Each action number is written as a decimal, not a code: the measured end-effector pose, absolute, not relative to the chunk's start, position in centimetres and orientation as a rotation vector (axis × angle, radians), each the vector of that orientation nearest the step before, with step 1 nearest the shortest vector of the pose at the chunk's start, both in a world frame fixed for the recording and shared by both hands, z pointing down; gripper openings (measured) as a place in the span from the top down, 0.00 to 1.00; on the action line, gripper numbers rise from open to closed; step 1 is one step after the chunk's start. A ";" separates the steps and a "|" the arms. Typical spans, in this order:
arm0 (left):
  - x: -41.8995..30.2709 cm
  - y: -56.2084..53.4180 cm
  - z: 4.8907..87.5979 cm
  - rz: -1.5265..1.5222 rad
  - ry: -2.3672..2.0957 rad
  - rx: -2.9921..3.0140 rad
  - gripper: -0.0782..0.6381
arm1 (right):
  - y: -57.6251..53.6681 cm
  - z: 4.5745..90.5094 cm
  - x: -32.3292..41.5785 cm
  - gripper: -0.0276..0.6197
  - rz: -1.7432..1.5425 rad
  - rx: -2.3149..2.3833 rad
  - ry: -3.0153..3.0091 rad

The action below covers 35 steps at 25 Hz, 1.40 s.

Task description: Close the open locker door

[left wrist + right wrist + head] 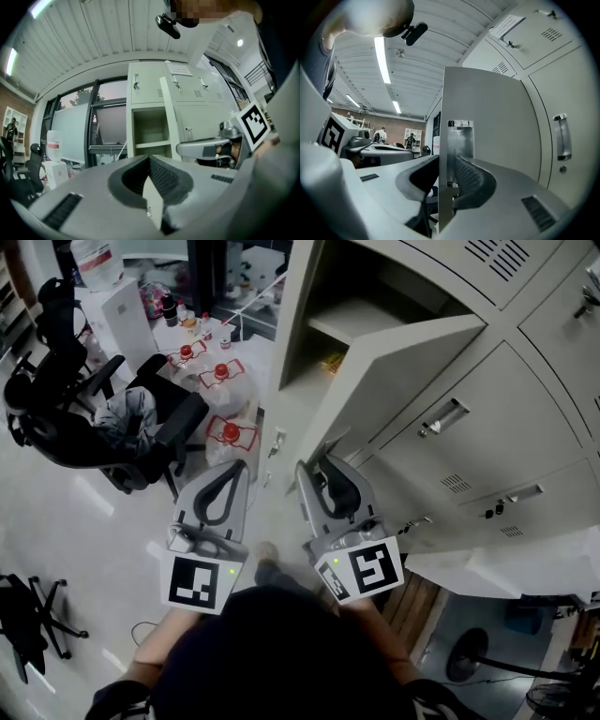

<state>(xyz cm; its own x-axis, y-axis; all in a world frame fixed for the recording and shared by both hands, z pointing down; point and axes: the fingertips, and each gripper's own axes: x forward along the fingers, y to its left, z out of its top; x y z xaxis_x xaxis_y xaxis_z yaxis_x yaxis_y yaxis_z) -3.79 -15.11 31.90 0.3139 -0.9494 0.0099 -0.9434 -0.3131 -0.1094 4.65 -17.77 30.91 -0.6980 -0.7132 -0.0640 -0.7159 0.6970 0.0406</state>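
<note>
Locker door (412, 371) is not yet shut; its edge is straddled by the right gripper (322, 468), jaws wide (nothing clamped); the left gripper (234, 468) is seen pinched together, empty.

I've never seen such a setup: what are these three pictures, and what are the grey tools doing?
A person holds a two-jaw gripper in each hand. One picture looks down from a head camera: left gripper, right gripper, grey lockers, an office chair on the floor. The other two come from cameras riding on the grippers. The left jaws are shut and empty. The edge of the open locker door stands between the right jaws; whether they squeeze it I cannot tell.
</note>
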 end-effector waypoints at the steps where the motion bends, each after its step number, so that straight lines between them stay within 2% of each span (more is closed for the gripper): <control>1: -4.2 -15.2 31.9 -0.112 1.809 -2.465 0.89 | -18.1 30.9 4.4 0.78 0.096 -1.210 2.854; 13: -9.1 -15.8 31.9 -0.112 2.020 -2.306 0.89 | -21.5 30.8 1.5 0.79 0.071 -1.196 2.865; 35: -11.0 -18.5 32.5 -0.067 2.165 -2.151 0.89 | -26.1 30.6 -0.9 0.86 0.118 -1.112 2.899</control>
<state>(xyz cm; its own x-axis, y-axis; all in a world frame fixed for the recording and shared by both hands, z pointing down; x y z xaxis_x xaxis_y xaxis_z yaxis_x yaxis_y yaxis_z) -11.02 -18.52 32.46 -0.0050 -0.9995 -0.0322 -0.9955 0.0080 -0.0939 -0.88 -26.12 30.64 -0.7433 -0.6664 -0.0594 -0.6690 0.7410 0.0585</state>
